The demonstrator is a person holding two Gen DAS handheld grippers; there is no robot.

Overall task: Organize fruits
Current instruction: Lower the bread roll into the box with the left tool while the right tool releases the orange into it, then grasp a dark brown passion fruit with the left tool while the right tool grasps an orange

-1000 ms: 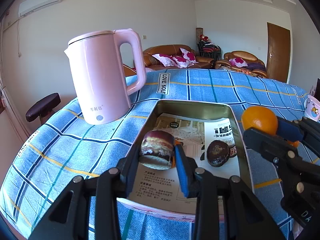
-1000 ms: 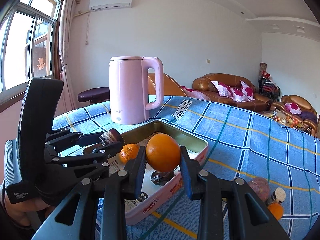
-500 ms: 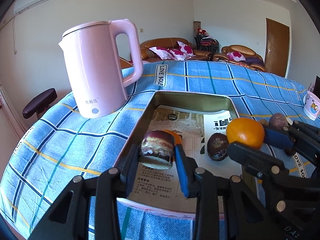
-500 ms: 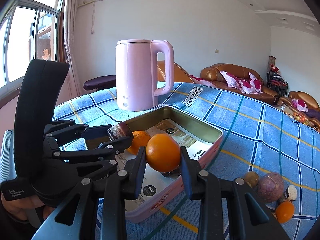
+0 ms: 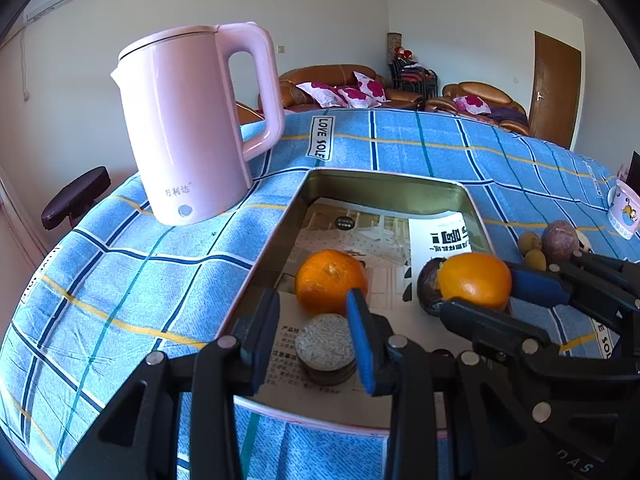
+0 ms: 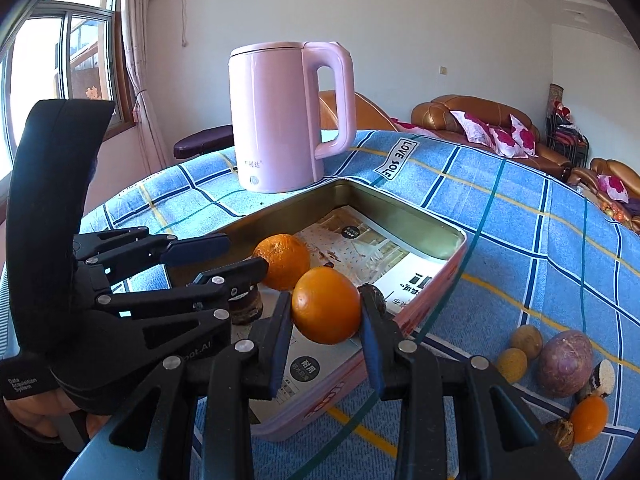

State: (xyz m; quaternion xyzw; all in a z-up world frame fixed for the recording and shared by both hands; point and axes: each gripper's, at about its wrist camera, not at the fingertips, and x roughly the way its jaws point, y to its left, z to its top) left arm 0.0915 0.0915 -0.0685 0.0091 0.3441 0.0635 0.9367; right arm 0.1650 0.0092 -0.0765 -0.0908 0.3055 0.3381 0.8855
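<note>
The right claw pinches an orange between its blue pads, just above the near edge of a metal tin. The left claw stands spread over a round brown slice that lies flat on the printed paper lining the tin. One pad is clearly apart from the slice; whether the other brushes it, I cannot tell.

The right-hand camera alone shows the person's hand under the left tool, a window, and loose fruit on the checked cloth beside the tin: a purple ball, two small yellow ones and a small orange one. The left-hand camera alone shows the slice's pale, rough top face and a brown door.

Both tools tilt downward, side by side, and reach into the tin from its near end.

The held orange is smooth, bright and whole. Just behind it sits a dark wrinkled fruit. A second orange rests on the paper just beyond the slice. Farther off, a pink kettle stands upright on the cloth by the tin's far left corner, with brown sofas against the wall.
</note>
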